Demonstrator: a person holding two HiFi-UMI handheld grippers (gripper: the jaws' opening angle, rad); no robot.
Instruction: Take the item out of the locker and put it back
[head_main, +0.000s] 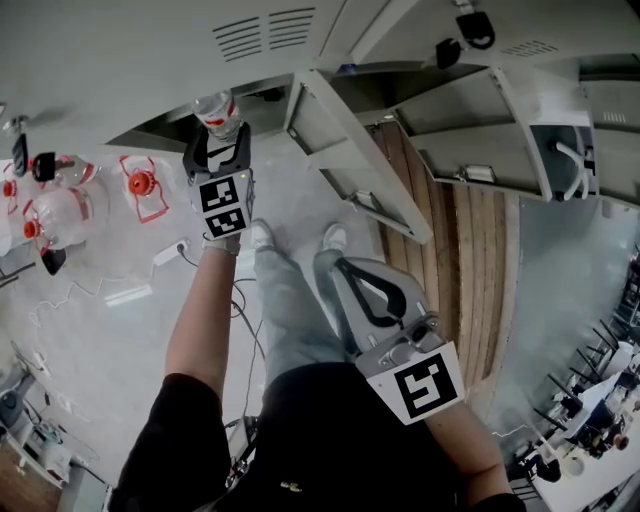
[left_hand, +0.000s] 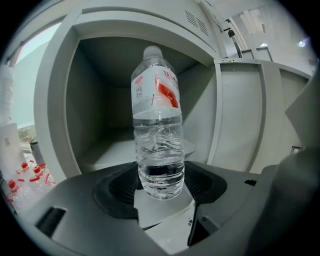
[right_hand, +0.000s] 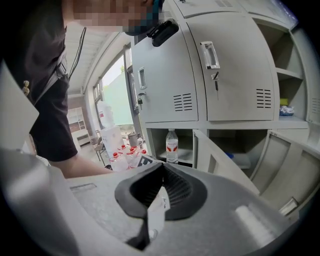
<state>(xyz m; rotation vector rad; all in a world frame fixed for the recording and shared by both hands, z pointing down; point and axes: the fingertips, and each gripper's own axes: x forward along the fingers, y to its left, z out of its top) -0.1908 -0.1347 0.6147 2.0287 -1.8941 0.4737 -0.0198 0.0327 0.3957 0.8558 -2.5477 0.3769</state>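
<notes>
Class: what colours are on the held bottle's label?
The label on the bottle is white with red, clearest in left gripper view.

My left claw (left_hand: 160, 189) grips the clear water bottle (left_hand: 157, 125) low on its body. It stands upright, white-capped, red-and-white label, at the mouth of the open grey locker (left_hand: 95, 100) compartment.

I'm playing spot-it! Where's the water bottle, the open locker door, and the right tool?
water bottle (left_hand: 157, 125), left gripper view, on its clear ribbed middle.
open locker door (head_main: 350, 150), head view, on the middle of its panel.
right tool (right_hand: 162, 165), right gripper view, where its closed tips meet.
</notes>
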